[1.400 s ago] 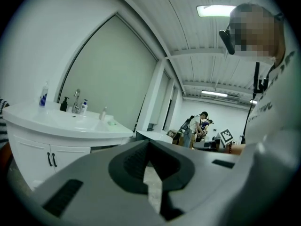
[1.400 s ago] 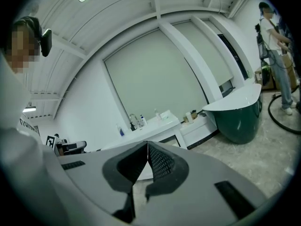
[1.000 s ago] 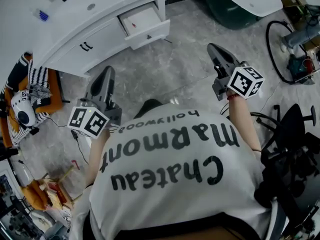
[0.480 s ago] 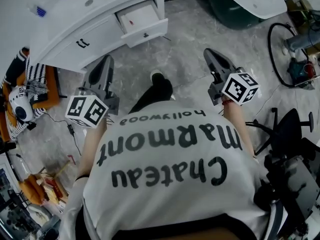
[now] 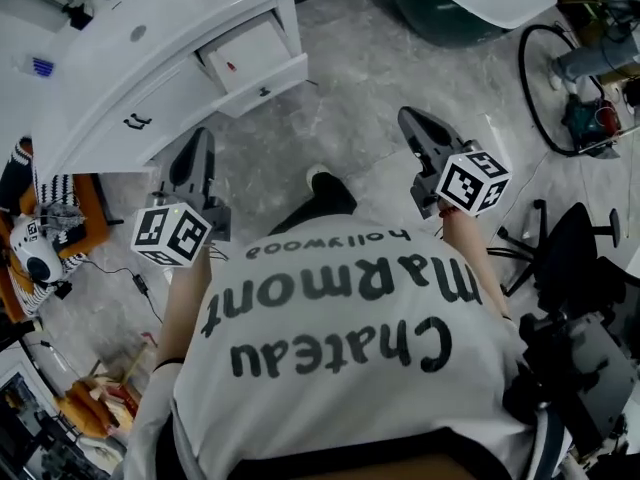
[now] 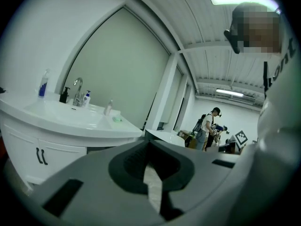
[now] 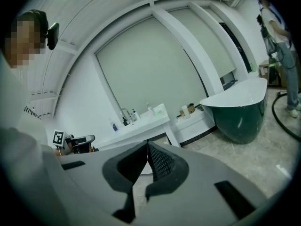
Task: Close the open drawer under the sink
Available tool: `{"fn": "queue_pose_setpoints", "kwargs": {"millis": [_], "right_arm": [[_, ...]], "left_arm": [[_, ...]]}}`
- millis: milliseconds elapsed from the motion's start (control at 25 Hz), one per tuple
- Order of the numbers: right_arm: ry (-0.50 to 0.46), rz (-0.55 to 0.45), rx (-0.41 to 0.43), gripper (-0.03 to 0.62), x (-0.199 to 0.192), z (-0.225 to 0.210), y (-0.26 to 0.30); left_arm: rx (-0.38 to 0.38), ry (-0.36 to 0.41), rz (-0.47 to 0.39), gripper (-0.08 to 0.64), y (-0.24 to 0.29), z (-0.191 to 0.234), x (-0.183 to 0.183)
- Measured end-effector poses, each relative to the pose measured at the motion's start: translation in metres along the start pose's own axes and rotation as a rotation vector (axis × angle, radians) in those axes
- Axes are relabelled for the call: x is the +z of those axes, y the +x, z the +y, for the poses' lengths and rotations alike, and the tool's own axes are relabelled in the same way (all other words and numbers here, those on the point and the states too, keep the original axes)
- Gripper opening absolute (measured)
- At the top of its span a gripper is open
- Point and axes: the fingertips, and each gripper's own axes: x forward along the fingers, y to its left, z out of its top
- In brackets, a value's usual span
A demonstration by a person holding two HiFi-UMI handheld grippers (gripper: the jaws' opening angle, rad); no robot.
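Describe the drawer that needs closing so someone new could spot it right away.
Find the white sink cabinet at the head view's upper left. At its right end, one drawer sticks out, its inside showing; the doors beside it sit shut.

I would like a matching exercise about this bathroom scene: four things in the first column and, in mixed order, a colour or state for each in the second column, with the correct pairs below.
Things:
1. drawer
2. bathtub
3. left gripper
4. office chair

Colours or states:
A. black
B. jaws shut, nothing between them
C. pulled out, open
D. dark green outside

Pairs: 1-C; 2-D; 3-B; 4-A
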Motion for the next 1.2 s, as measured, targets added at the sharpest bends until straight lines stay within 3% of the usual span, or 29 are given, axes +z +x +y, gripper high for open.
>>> {"fn": "queue_pose_setpoints", "kwargs": {"millis": [280,480,840,1200], "right_arm": [[-0.030,0.065,-0.040,0.012,0.029,-0.038,0.032],[-0.036,0.116,-0.011,0.012,0.039,-0.053,0.068],[-0.057,0.169,0.070,0.012,0.054,-0.060,0.130],[-0.088,0.220,0.144,0.012,0.058,-0.049,0.172]], "left_arm": [[-0.060,0.060,0.054,0.008,0.065,-0.001,-0.011],[-0.078,0.218,0.090,0.008,0.097,0.000,-0.012],[0.008,0.080,0.134,0.008,0.117,0.039,-0.022],[0.043,0.114,0.130,0.008,0.106,0.040,-0.025]]}}
